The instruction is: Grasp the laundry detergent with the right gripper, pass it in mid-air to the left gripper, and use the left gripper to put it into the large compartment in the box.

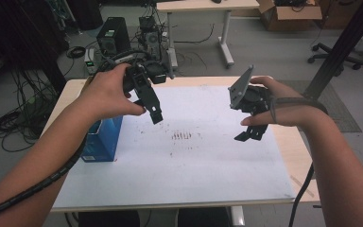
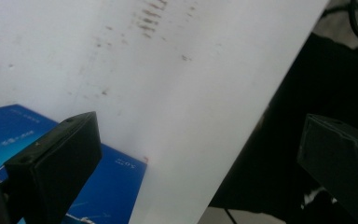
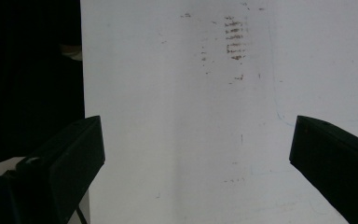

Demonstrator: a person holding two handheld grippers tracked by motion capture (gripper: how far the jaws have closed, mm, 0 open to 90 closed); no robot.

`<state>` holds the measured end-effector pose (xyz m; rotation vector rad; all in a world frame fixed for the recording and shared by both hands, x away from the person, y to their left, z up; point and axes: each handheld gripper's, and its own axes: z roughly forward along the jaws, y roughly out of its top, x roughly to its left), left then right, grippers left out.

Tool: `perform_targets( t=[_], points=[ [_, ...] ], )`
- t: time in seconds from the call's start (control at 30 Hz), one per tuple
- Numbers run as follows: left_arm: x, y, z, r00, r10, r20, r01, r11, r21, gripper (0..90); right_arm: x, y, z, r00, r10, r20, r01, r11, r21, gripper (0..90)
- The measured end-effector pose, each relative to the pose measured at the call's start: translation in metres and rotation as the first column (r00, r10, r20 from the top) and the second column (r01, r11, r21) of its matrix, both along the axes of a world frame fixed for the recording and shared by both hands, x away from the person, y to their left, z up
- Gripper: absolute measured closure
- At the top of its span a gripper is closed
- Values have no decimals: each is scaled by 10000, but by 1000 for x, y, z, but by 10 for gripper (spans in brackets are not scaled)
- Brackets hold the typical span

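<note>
Box (image 1: 103, 140), blue, just below L tongs (image 1: 155, 115); both tongs spread, R tongs (image 1: 251, 134) well apart.

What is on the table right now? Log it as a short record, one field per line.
surface: table covered by a white sheet
box: blue box at the sheet's left edge, under the left forearm
marks: brown smudges near the sheet's middle
left gripper: held above the sheet, jaws apart, nothing between them
right gripper: held above the sheet's right side, jaws apart, nothing between them
contact: neither gripper touches the box
</note>
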<state>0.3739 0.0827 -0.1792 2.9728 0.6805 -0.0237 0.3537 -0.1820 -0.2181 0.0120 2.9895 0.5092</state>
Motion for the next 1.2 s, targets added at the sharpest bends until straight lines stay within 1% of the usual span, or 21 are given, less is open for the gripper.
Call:
perform_targets(
  t=[0.1,0.17,0.27,0.37,0.43,0.47,0.5,0.53,0.57,0.63,0.67,0.77,0.87,0.9,1.03,1.1,1.2],
  points=[
    [-3,-1,-3,9979,-606,-234,612,9978,263,2,-2,4,0,9999,99,-32,-100,9997,-202,32],
    [-5,-2,-6,9946,-955,-396,970,9946,374,2,-1,6,-1,9998,146,-101,-149,9994,-305,32],
    [-5,-3,-11,9890,-1368,-565,1386,9899,303,2,0,9,-1,9997,168,-165,-176,9987,-484,33],
    [-3,-4,-17,9826,-1752,-620,1772,9837,294,2,1,10,-2,9995,223,-201,-232,9987,-450,32],
    [0,-6,-21,9750,-2153,-555,2170,9758,275,2,3,11,-5,9994,237,-233,-248,9987,-455,33],
    [0,-6,-22,9730,-2247,-530,2263,9737,255,2,5,11,-6,9993,253,-279,-266,9985,-482,33],
    [2,-8,-23,9667,-2505,-520,2520,9674,246,1,5,11,-7,9992,253,-295,-268,9983,-516,34],
    [3,-9,-23,9625,-2656,-557,2673,9633,259,2,8,11,-8,9993,238,-278,-254,9978,-608,36],
    [6,-10,-25,9574,-2805,-682,2831,9586,320,2,10,10,-8,9992,253,-294,-270,9978,-604,36],
    [10,-14,-28,9530,-2929,-770,2971,9535,509,2,14,9,-8,9992,233,-327,-253,9978,-617,35],
    [12,-15,-28,9522,-2947,-810,2992,9529,506,2,16,9,-8,9992,209,-341,-230,9979,-612,34],
    [16,-18,-30,9467,-3118,-807,3160,9476,468,2,19,9,-10,9991,166,-382,-192,9974,-694,34],
    [18,-22,-32,9444,-3182,-823,3223,9457,424,2,23,9,-13,9989,155,-444,-188,9969,-758,35],
    [18,-23,-33,9421,-3234,-888,3280,9437,438,2,23,9,-14,9989,141,-458,-175,9970,-754,35],
    [19,-27,-35,9403,-3292,-865,3342,9411,519,2,25,8,-15,9986,136,-506,-174,9970,-754,35],
    [20,-28,-35,9384,-3341,-882,3390,9396,468,2,25,9,-16,9984,150,-536,-191,9970,-756,35],
    [21,-29,-35,9378,-3366,-852,3411,9390,441,2,26,9,-16,9982,196,-567,-240,9968,-766,35]
  ],
)
